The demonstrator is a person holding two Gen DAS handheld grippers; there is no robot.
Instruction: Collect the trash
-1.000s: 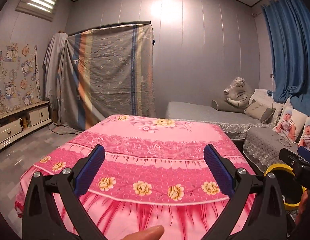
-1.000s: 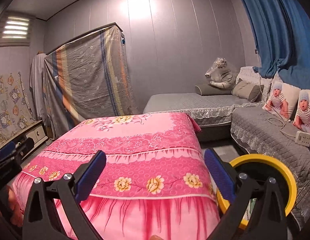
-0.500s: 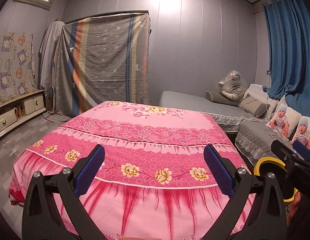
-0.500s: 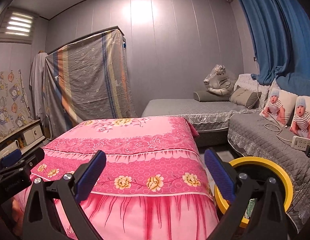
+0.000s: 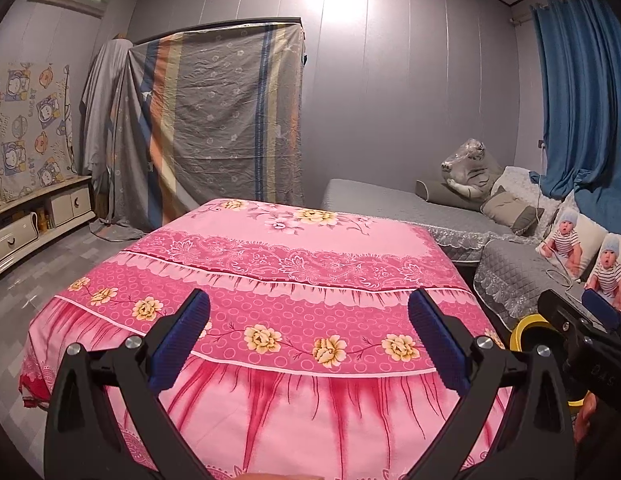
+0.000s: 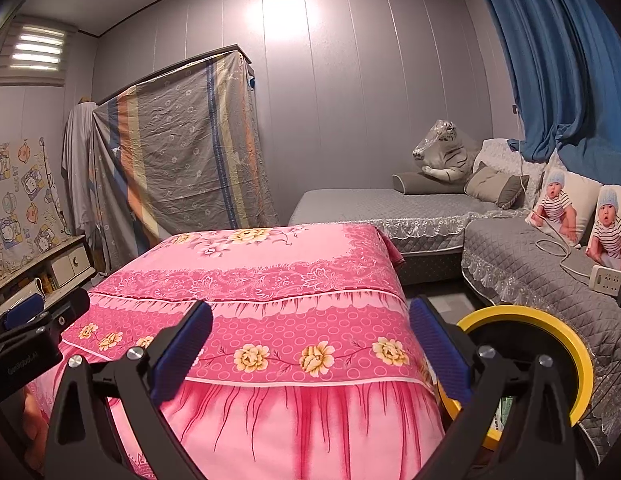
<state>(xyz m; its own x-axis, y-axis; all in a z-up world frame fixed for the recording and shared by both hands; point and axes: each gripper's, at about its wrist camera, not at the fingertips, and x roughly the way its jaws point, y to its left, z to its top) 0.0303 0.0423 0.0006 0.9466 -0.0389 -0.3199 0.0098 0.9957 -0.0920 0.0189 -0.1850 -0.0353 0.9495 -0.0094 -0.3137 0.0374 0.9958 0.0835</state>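
My left gripper [image 5: 308, 338] is open and empty, held in front of a table covered with a pink flowered cloth [image 5: 278, 264]. My right gripper [image 6: 310, 340] is open and empty too, over the same table's near right corner [image 6: 270, 280]. A yellow-rimmed trash bin [image 6: 550, 336] stands on the floor to the right of the table, partly behind the right gripper's finger; some paper shows inside it. The bin's rim also shows in the left wrist view [image 5: 528, 326]. No loose trash shows on the cloth. The right gripper shows at the left view's right edge [image 5: 582, 328].
A grey L-shaped sofa [image 6: 410, 212] with cushions, a plush tiger [image 6: 442, 156] and baby-print pillows [image 6: 578, 212] runs along the right. A power strip [image 6: 608, 278] with cable lies on it. A cloth-draped wardrobe [image 5: 218, 120] stands behind the table. A low cabinet [image 5: 34, 220] lines the left wall.
Both grippers have drawn back and risen a little from the table; more of the cloth's front drop shows. Both stay open.
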